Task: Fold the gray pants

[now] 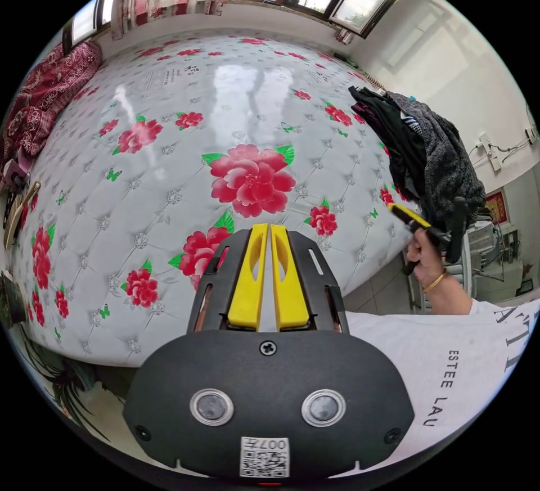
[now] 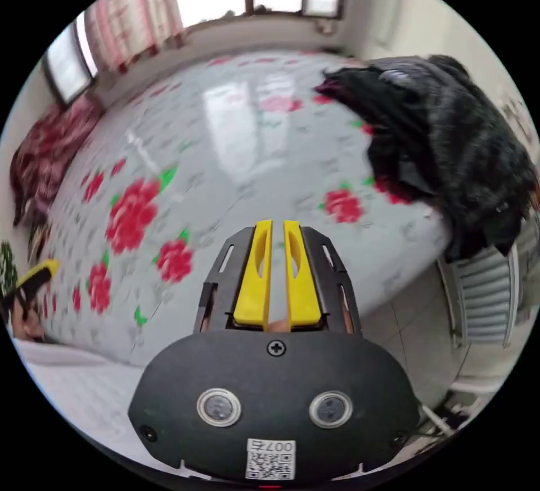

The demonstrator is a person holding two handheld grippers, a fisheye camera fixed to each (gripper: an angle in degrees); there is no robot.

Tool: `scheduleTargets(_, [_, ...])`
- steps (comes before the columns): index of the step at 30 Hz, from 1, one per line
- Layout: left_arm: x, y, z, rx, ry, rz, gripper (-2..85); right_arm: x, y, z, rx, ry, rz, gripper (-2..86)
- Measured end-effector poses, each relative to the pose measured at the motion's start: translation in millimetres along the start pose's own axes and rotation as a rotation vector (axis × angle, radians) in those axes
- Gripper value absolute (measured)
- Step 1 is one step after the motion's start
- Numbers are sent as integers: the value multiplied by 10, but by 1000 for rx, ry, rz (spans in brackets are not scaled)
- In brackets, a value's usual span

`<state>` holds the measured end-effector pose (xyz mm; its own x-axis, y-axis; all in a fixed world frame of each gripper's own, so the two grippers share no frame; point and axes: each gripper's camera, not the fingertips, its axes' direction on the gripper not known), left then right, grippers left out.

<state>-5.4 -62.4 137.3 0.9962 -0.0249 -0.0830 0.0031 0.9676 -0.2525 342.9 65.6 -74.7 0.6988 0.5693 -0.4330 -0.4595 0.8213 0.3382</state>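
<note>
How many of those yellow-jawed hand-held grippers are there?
2. The left hand-held gripper points over the flowered mattress; the right hand-held gripper is near the dark clothes pile.

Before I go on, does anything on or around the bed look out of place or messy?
Yes: the pile of dark clothes sits heaped at the mattress corner, with part of it hanging over the edge. It is unsorted, so I cannot pick out the gray pants. Both hand-held grippers, left and right, are nearly closed and empty.
</note>
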Motion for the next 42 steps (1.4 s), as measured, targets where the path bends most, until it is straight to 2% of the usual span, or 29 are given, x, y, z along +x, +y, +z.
scheduleTargets(2, [33, -35, 29, 0, 0, -8, -10, 1216, -393, -378, 178, 190, 292, 63])
scheduleTargets(5, [29, -58, 74, 1, 0, -38, -10, 2339, -658, -702, 257, 306, 513, 84])
scheduleTargets(9, [-24, -37, 116, -6, -9, -85, -10, 2995, -845, -836, 285, 266, 624, 90])
scheduleTargets(11, [-45, -20, 122, -12, -17, -96, -10, 3163, -971, -751, 235, 132, 624, 78])
scheduleTargets(14, [-89, 9, 96, -9, -29, -112, -10, 3167, -1054, -713, 172, 217, 653, 36])
scheduleTargets(15, [-121, 26, 74, -2, -27, -124, -10, 3157, -1057, -738, 177, 194, 635, 27])
scheduleTargets(17, [-186, 62, 34, 17, -13, -140, -10, 3090, -1019, -978, 284, -35, 570, 8])
scheduleTargets(19, [-307, 123, 0, 30, 2, -147, -10, 2937, -1013, -1218, 363, -126, 508, 3])
scheduleTargets(21, [-434, 168, -22, 36, 18, -149, -10, 2744, -1047, -1475, 417, -135, 440, 1])
scheduleTargets(24, [-685, 227, -99, 40, 40, -160, -10, 2338, -1181, -1911, 464, -335, 262, 0])
scheduleTargets(26, [-818, 255, -216, 64, 32, -160, -10, 1661, -1250, -2345, 539, -595, -63, 0])
scheduleTargets(28, [-983, 304, -407, 125, 32, -160, -10, 871, -1211, -2685, 552, -658, -295, 1])
scheduleTargets(29, [-1021, 319, -449, 140, 34, -157, -10, 306, -1119, -2838, 550, -633, -426, 2])
scheduleTargets(31, [-1170, 387, -578, 179, 45, -143, -10, -386, -946, -2883, 538, -597, -493, 6])
scheduleTargets(33, [-1306, 472, -654, 195, 52, -150, -10, -796, -800, -2692, 513, -444, -420, 14])
scheduleTargets(34, [-1408, 548, -697, 204, 53, -162, -10, -917, -712, -2474, 504, -270, -390, 26])
scheduleTargets(35, [-1458, 588, -712, 207, 50, -169, -10, -909, -653, -2213, 482, -100, -360, 44])
scheduleTargets(40, [-1803, 847, -644, 127, -19, -270, -10, 247, -839, -1179, 184, 178, -119, 128])
scheduleTargets(42, [-1788, 845, -621, 105, -44, -293, -10, 787, -916, -938, 130, 274, -18, 148])
